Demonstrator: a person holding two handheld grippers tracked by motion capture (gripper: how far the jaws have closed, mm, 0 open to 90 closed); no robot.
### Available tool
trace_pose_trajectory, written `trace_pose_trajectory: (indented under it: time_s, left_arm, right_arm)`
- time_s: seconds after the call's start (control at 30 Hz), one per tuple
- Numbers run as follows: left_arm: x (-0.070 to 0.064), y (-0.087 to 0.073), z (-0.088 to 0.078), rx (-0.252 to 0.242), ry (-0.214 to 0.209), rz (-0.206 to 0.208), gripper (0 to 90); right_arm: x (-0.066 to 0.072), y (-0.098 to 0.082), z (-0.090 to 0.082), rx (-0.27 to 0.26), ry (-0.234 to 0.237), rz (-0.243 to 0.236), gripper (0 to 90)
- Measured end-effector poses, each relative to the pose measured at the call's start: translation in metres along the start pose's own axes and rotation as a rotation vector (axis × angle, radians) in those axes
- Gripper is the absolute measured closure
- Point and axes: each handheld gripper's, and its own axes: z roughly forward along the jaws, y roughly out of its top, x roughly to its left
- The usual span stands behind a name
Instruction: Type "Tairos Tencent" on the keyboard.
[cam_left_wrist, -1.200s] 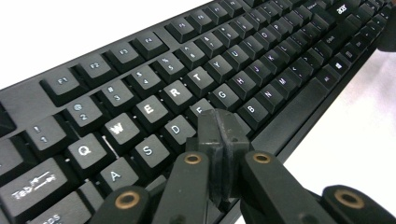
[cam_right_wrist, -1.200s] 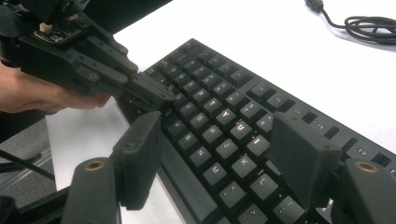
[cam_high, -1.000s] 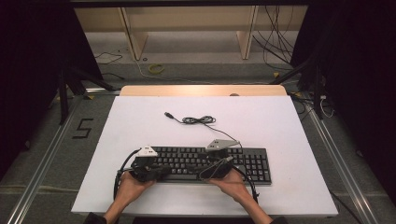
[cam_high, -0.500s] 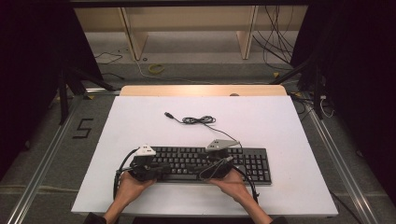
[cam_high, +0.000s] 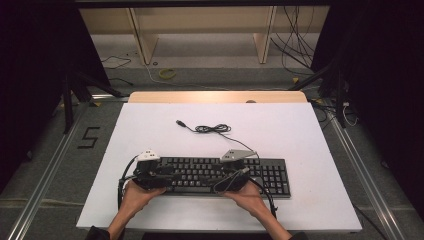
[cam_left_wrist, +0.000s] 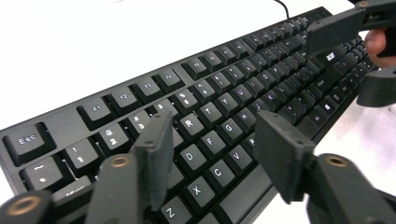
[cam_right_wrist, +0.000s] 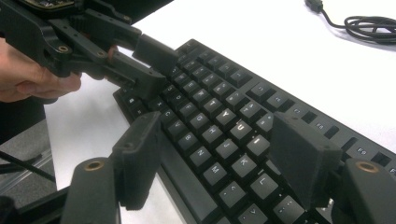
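High view: no visible shift from a second ago. Black keyboard (cam_high: 220, 175) flat near the front edge of the white worktop (cam_high: 300, 130), cable (cam_high: 212, 129) coiled just behind it. Both hands on its near edge, left gripper (cam_high: 150, 172) over the left end, right gripper (cam_high: 235, 175) mid-board. Likely still settling before a move.

Left gripper view: fingers (cam_left_wrist: 156, 154) spread apart, grasping nothing, tilted low over the letter keys.

Right gripper view: fingers (cam_right_wrist: 301, 158) likewise released, hovering above the keys; the left gripper and its hand (cam_right_wrist: 32, 79) farther off.
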Motion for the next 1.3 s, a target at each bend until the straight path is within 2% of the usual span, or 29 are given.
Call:
trace_pose_trajectory:
  time_s: [0.13,0.33,0.57,0.87,1.07,1.3]
  left_arm:
    - [0.002,0.002,-0.001,-0.016,0.002,-0.007,39.6]
    - [0.007,0.004,-0.001,-0.023,0.004,-0.021,36.2]
    - [0.011,0.007,-0.003,-0.045,0.000,-0.033,35.2]
    - [0.015,0.009,0.002,-0.024,0.013,-0.027,35.3]
    - [0.019,0.012,0.001,-0.016,0.027,-0.029,40.0]
    - [0.019,0.014,0.003,0.001,0.033,-0.006,56.2]
  right_arm:
    - [0.000,0.000,0.000,0.002,0.004,0.001,35.1]
    - [0.000,0.000,0.001,0.005,0.011,-0.001,35.0]
    - [0.001,0.000,0.001,0.003,0.016,0.001,35.0]
    - [0.001,-0.001,0.002,0.004,0.015,0.000,35.0]
    - [0.002,-0.001,0.002,0.007,0.018,-0.001,35.0]
    - [0.002,-0.001,0.002,-0.001,0.023,0.000,34.9]
